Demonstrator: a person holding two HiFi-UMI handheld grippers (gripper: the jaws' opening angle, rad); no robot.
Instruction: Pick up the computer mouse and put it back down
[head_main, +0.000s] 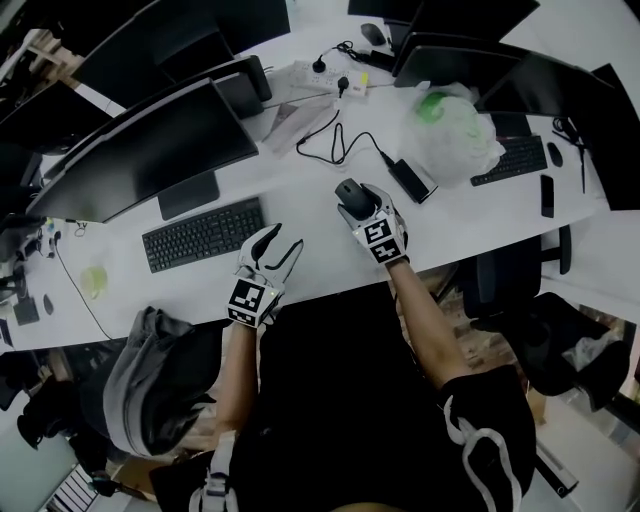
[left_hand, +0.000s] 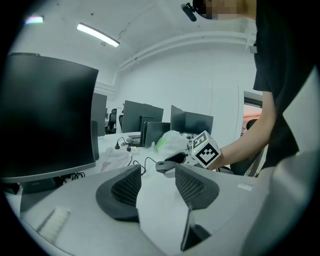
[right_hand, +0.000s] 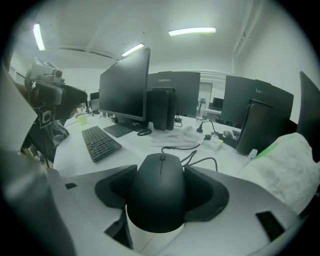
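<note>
The black plastic computer mouse (right_hand: 160, 195) has a smooth, matt shell. The dark pads (right_hand: 117, 186) of the right gripper (right_hand: 161, 175) look matt, with a fine mesh texture. The white desk (head_main: 300, 200) is smooth-topped. Toward its far right edge lies a crinkled, translucent plastic bag (head_main: 452, 125).

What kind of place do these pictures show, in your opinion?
Most likely a shared office: several dark monitors stand on a long white desk, with keyboards and loose cables lying between them.
</note>
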